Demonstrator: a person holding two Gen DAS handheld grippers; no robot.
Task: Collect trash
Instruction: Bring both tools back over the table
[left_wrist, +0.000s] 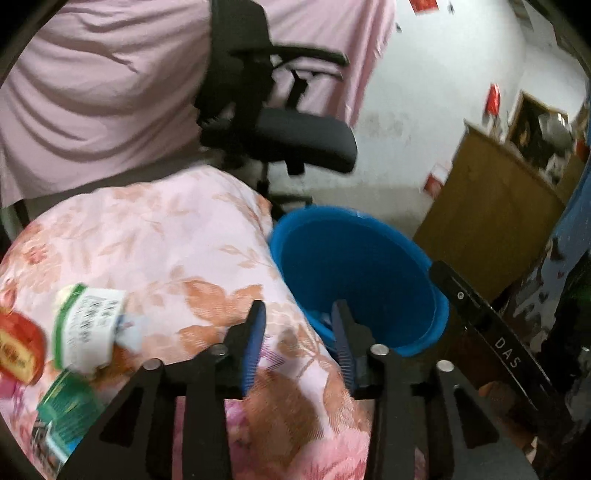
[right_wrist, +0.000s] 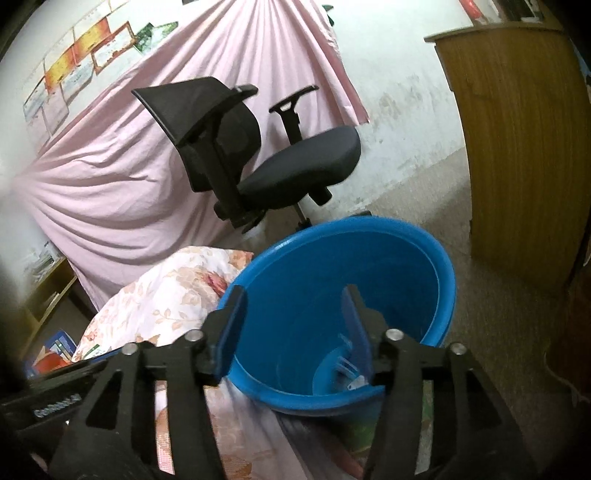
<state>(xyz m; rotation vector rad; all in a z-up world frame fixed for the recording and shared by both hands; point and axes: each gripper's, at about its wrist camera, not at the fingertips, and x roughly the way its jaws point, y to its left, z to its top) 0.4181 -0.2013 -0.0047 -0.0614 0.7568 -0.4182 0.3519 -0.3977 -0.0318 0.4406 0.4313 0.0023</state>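
Note:
A blue bucket (left_wrist: 354, 266) stands on the floor against a floral quilt (left_wrist: 166, 240). My left gripper (left_wrist: 298, 314) is open with nothing between its blue pads; it hangs over the quilt's edge, right finger at the bucket's rim. On the quilt to its left lie a white-and-green wrapper (left_wrist: 86, 325), a red wrapper (left_wrist: 18, 347) and a green packet (left_wrist: 62, 410). My right gripper (right_wrist: 293, 295) is open and empty above the bucket (right_wrist: 332, 273). Small pale scraps (right_wrist: 351, 376) lie at the bucket's bottom.
A black office chair (right_wrist: 280, 166) stands behind the bucket, before a pink hanging sheet (right_wrist: 110, 166). A wooden cabinet (right_wrist: 524, 147) rises at the right, with bare floor (right_wrist: 480, 314) between it and the bucket. A low shelf (right_wrist: 48, 288) sits at far left.

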